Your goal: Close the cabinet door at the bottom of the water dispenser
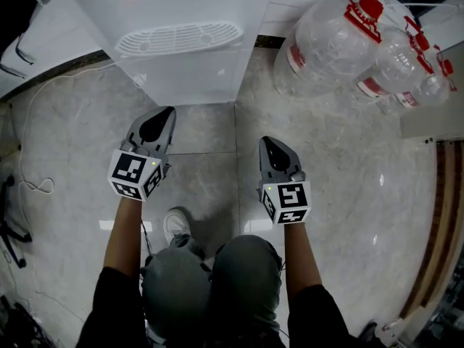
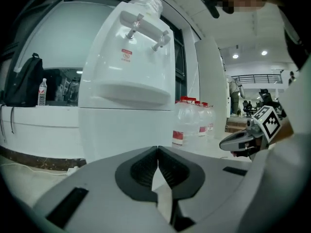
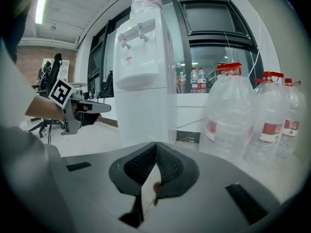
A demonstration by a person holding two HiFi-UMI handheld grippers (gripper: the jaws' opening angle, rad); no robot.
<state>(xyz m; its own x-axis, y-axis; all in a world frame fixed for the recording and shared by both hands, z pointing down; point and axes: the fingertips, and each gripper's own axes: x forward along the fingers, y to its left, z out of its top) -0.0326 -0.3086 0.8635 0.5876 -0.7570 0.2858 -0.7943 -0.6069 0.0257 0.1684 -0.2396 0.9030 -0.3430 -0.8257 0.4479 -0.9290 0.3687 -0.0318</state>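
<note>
The white water dispenser (image 1: 174, 42) stands on the floor just ahead of me, its drip grille facing up. Its bottom cabinet door (image 1: 190, 85) looks flush with the body in every view, also in the left gripper view (image 2: 124, 130) and the right gripper view (image 3: 146, 115). My left gripper (image 1: 162, 116) hovers a short way in front of the door, jaws pressed together and empty (image 2: 157, 149). My right gripper (image 1: 269, 146) hangs further back and to the right, also shut on nothing (image 3: 156, 144). Neither touches the dispenser.
Several large clear water bottles with red caps (image 1: 330, 42) lie or stand right of the dispenser, close to its side (image 3: 233, 115). A white cable (image 1: 40, 187) loops over the marble floor at the left. A wall ledge (image 1: 43, 56) runs behind. My shoe (image 1: 176, 225) is below the grippers.
</note>
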